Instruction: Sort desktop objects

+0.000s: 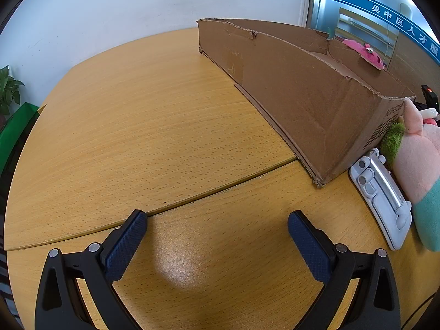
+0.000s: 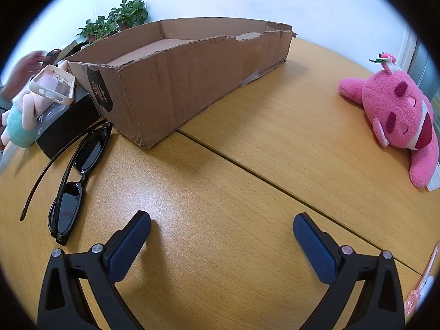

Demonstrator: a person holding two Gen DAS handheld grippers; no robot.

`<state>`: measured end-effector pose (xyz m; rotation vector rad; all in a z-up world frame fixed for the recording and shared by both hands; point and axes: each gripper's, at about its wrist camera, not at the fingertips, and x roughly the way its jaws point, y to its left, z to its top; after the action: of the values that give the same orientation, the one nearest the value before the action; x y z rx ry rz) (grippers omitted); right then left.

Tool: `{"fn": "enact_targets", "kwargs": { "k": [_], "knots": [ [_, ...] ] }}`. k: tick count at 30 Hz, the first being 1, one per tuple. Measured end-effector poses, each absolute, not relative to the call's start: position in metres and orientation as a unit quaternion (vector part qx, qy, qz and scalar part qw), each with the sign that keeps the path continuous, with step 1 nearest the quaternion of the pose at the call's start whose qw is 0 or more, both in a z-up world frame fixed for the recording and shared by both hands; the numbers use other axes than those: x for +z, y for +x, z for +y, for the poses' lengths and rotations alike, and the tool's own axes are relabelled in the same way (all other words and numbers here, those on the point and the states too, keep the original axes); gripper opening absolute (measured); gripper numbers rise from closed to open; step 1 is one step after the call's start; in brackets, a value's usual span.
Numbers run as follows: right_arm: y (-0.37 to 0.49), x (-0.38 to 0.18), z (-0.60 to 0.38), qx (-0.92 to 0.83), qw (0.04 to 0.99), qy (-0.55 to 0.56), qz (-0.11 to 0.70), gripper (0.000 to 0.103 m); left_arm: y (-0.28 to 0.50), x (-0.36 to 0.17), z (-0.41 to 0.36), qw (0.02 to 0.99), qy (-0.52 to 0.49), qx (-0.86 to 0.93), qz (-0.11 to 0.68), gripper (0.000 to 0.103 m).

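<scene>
Nearest to us in the left wrist view, our left claw (image 1: 217, 220) hangs spread wide over bare wood, nothing between its blue pads. In the right wrist view our right claw (image 2: 222, 222) is likewise spread wide and empty above the worktop (image 2: 247, 165).

Just left of the right claw lie the black sunglasses (image 2: 74, 176), arms unfolded, resting flat on the wood. Beyond them sits a black box (image 2: 66, 126), and on top of it a clear phone case (image 2: 53, 84) lies tilted. A pale plush in a teal garment (image 2: 19, 115) leans against that box at the far left edge. At the lower right edge we see a thin pink item, too clipped to name.

From the left wrist view, a white folding phone stand (image 1: 382, 192) lies flat just beside the near corner of the cardboard box (image 1: 297, 93), with the same pale plush touching it.

Farther out, the long, low cardboard box stands open-topped across the middle of the worktop, its rim torn. To the right, well apart from it, a pink plush (image 2: 398, 115) lies on its back. Potted plants (image 2: 118, 19) stand behind the box against the white wall.
</scene>
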<state>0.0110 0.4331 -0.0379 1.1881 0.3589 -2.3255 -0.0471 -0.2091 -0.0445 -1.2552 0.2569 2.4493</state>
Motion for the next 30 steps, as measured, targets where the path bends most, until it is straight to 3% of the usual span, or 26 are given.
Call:
{"fn": "enact_targets", "kwargs": {
  "k": [9,17,27,30],
  "knots": [
    [0.010,-0.038,0.432,-0.856,0.246,0.437,0.128,0.103,-0.046,-0.045,-0.209,0.188,-0.446,0.870,0.091,0.103],
    [0.008,-0.049,0.412,-0.877,0.153,0.447,0.082,0.103,-0.046,-0.045,-0.210,0.183,-0.446,0.872,0.088,0.103],
    [0.028,-0.053,0.400,-0.874,0.028,0.485,0.021,0.102,-0.021,-0.056,-0.190,0.083,-0.466,0.880,0.039,0.103],
    [0.058,-0.041,0.392,-0.877,0.002,0.480,0.016,0.102,0.000,-0.042,-0.189,0.050,-0.437,0.898,-0.020,0.103]
  ]
}}
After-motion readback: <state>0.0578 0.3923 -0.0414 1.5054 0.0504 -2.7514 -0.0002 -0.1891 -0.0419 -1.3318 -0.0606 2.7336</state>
